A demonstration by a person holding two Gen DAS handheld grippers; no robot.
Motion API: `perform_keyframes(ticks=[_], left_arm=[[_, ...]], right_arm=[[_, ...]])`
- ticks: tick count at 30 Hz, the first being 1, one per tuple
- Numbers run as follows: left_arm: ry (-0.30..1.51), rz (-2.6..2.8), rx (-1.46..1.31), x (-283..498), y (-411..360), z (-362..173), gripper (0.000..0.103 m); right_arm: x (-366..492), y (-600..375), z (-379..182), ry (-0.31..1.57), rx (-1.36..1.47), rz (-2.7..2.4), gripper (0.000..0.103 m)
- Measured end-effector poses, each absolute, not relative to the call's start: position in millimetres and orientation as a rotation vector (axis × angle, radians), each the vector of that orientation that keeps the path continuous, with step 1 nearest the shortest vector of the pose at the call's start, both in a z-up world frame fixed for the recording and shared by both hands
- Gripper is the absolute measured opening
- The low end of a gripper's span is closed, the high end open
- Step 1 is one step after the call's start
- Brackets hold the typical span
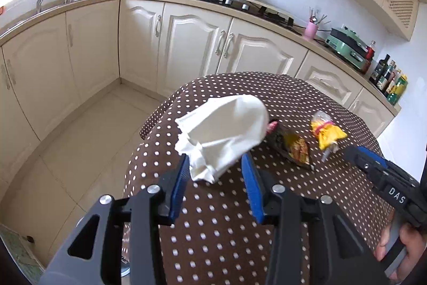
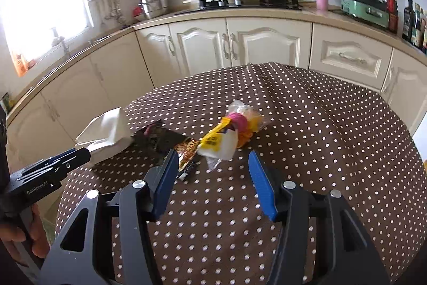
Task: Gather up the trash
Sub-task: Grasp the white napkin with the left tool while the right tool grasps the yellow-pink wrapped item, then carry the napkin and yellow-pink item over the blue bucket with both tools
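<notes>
Lying on the brown dotted desk (image 2: 320, 124), the trash runs in a row. Leftmost, a crumpled white paper (image 1: 226, 130) sits between the blue fingers (image 1: 177, 183) of the left tool (image 1: 213, 172); the paper's lower end touches the left one, but whether both pinch it cannot be told. Just right of the paper, touching it, lies a dark snack wrapper (image 2: 162, 138). Next comes a yellow wrapper (image 2: 229, 132) with a pink band and clear plastic, overlapping the dark one's end. The right tool (image 2: 213, 167) hovers near it, spread apart, with nothing between its fingers. Cream cabinets (image 2: 240, 44) stand behind.
</notes>
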State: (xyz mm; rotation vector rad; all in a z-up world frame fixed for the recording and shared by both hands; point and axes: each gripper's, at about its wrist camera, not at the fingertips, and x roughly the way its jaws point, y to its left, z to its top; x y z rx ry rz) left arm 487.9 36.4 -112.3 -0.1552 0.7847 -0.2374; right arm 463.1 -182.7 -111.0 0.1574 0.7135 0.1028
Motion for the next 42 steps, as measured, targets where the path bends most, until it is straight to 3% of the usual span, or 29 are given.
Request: perform_keyframes(ticks=[5,10,11,12,13,17,32,42], left_arm=[[0.777,-0.275,-0.172,495,33,-115,0.005],[0.73,-0.291,-0.15,487,26,-108,0.004],[0.73,-0.292,-0.148,487,26,-108,0.004],[0.729,-0.294,-0.149,485,27,-108,0.004],[0.729,-0.298,-0.152,484,28,-108,0.004],[0.709,-0.312,-0.164,473,32,-104,0.004],[0.623,-0.346,-0.259,395,73,-77,0.004],[0.604,-0.207,-0.305,337,148,-81,0.004]], right_arm=[[487,-185,-118,0.743,0.181,0.087,0.056],[509,-188,-128,0.792,0.254,0.09,0.056],[511,-188,-129,0.796,0.259,0.087,0.053],[515,-189,-131,0.806,0.266,0.089,0.035],[516,-189,-132,0.816,0.273,0.094,0.029],[507,-193,-127,0.788,0.266,0.09,0.019],[412,-154,-73,0.617,0.253,0.237,0.014],[388,-23,-69,0.655,0.22,0.543,0.014]])
